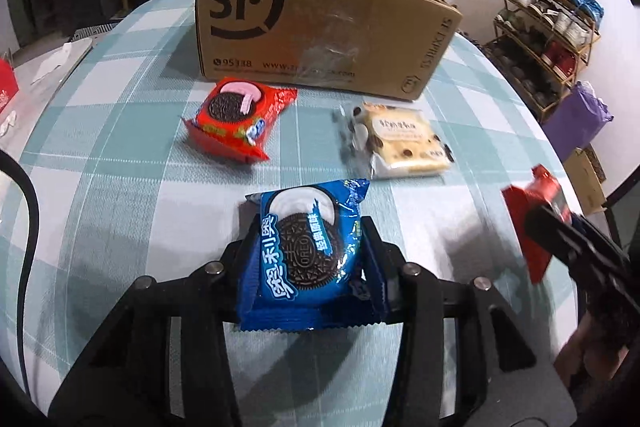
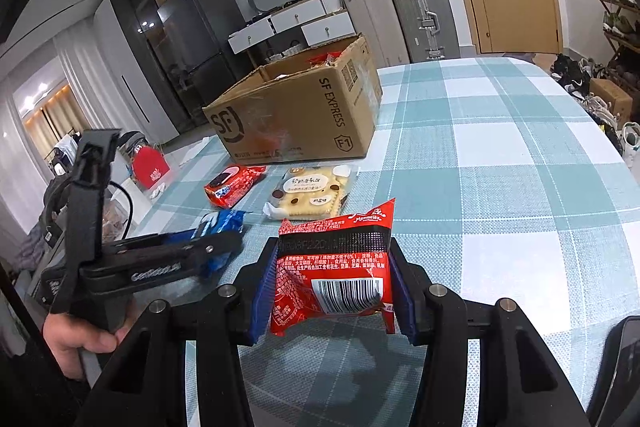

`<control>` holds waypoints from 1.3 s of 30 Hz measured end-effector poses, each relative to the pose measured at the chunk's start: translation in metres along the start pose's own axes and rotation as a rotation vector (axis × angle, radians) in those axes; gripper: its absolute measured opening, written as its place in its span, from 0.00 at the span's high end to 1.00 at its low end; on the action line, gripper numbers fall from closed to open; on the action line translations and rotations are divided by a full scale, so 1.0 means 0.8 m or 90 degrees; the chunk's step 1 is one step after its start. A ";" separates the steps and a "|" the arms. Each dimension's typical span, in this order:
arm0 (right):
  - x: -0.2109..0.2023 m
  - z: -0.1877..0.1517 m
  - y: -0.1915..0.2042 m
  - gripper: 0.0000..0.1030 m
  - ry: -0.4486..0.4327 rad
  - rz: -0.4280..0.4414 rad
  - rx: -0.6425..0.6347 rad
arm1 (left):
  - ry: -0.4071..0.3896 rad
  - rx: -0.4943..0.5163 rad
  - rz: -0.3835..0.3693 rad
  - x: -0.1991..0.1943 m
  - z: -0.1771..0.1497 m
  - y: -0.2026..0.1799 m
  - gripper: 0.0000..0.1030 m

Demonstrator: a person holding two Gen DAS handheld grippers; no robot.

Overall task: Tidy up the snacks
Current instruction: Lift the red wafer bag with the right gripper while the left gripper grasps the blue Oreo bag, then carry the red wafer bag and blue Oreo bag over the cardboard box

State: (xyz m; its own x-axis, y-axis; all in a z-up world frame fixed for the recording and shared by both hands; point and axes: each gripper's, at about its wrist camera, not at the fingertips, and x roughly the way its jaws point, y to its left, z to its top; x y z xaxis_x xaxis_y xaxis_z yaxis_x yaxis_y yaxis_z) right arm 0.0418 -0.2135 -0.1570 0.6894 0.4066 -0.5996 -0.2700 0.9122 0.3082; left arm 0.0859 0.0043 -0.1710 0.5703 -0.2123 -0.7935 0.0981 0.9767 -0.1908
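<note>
Holding snacks in both fingers: left gripper grips blue Oreo pack, right gripper grips red pack; two packs remain on worktop, some snacks already lie in box.

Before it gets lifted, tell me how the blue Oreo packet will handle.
The blue Oreo packet in the left claw probably stays fairly stiff around its biscuits. Its glossy film looks slippery, and the crimped ends likely flop. Biscuits may crack under a hard squeeze.

Beyond the checked tablecloth stand suitcases, a fridge and a shoe rack.
</note>
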 end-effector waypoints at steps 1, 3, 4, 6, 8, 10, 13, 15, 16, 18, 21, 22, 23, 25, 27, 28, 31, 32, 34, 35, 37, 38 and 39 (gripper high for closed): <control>0.000 0.000 0.000 0.51 0.000 0.000 0.001 | 0.000 0.000 -0.004 -0.003 -0.003 0.001 0.60; 0.000 0.000 -0.001 0.51 0.000 0.000 0.002 | -0.001 -0.003 -0.011 -0.007 -0.006 0.003 0.60; 0.001 0.000 -0.001 0.51 0.001 -0.002 0.003 | -0.004 -0.001 -0.012 -0.012 -0.007 0.003 0.60; 0.000 0.000 -0.001 0.51 0.001 -0.005 0.004 | -0.013 0.006 -0.009 -0.020 -0.009 0.001 0.60; 0.000 0.000 -0.001 0.51 -0.001 -0.007 0.002 | -0.021 0.008 -0.012 -0.031 -0.010 0.001 0.59; -0.001 0.000 0.000 0.51 -0.004 -0.010 0.001 | -0.030 0.006 -0.016 -0.043 -0.012 0.003 0.59; -0.004 -0.001 0.001 0.51 -0.011 -0.015 -0.002 | -0.043 0.004 -0.019 -0.057 -0.011 0.007 0.59; -0.009 -0.002 0.002 0.51 -0.019 -0.006 -0.003 | -0.054 0.000 -0.021 -0.068 -0.010 0.012 0.59; -0.013 -0.002 0.002 0.51 -0.028 -0.004 -0.004 | -0.059 0.000 -0.023 -0.075 -0.009 0.015 0.59; -0.014 -0.002 0.004 0.51 -0.026 -0.006 -0.007 | -0.069 0.002 -0.023 -0.087 -0.007 0.017 0.59; -0.022 0.004 0.009 0.51 -0.028 0.011 -0.001 | -0.079 0.001 -0.028 -0.103 -0.005 0.021 0.59; -0.028 0.009 0.013 0.51 -0.035 0.018 -0.001 | -0.085 0.003 -0.029 -0.111 -0.005 0.023 0.59; -0.032 0.013 0.016 0.51 -0.041 0.022 -0.003 | -0.089 0.005 -0.028 -0.115 -0.004 0.024 0.59; -0.044 0.025 0.025 0.51 -0.055 0.035 -0.006 | -0.098 0.009 -0.028 -0.130 -0.004 0.029 0.59; -0.055 0.036 0.032 0.51 -0.065 0.050 -0.005 | -0.107 0.005 -0.032 -0.146 -0.004 0.036 0.59; -0.062 0.044 0.036 0.51 -0.072 0.060 -0.004 | -0.113 0.005 -0.032 -0.153 -0.003 0.039 0.59; -0.078 0.064 0.050 0.51 -0.088 0.075 -0.011 | -0.129 0.003 -0.028 -0.172 0.005 0.044 0.59; -0.084 0.070 0.054 0.51 -0.094 0.083 -0.011 | -0.134 0.000 -0.028 -0.177 0.008 0.046 0.59; -0.094 0.086 0.061 0.51 -0.105 0.103 -0.005 | -0.148 -0.007 -0.035 -0.192 0.017 0.049 0.59; -0.099 0.093 0.063 0.51 -0.110 0.109 -0.001 | -0.157 -0.007 -0.037 -0.202 0.021 0.050 0.59; -0.111 0.110 0.068 0.51 -0.122 0.126 0.010 | -0.168 -0.001 -0.035 -0.215 0.029 0.049 0.59; -0.115 0.117 0.071 0.51 -0.125 0.132 0.012 | -0.174 0.003 -0.037 -0.223 0.033 0.049 0.59; -0.120 0.126 0.073 0.51 -0.129 0.133 0.012 | -0.176 0.006 -0.036 -0.229 0.036 0.049 0.59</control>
State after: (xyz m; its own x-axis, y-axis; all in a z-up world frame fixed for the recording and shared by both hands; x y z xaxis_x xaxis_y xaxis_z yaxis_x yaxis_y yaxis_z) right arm 0.0275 -0.2044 -0.0071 0.7409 0.5649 -0.3631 -0.4085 0.8083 0.4240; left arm 0.0088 0.0820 -0.0160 0.7646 -0.2513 -0.5935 0.1425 0.9640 -0.2246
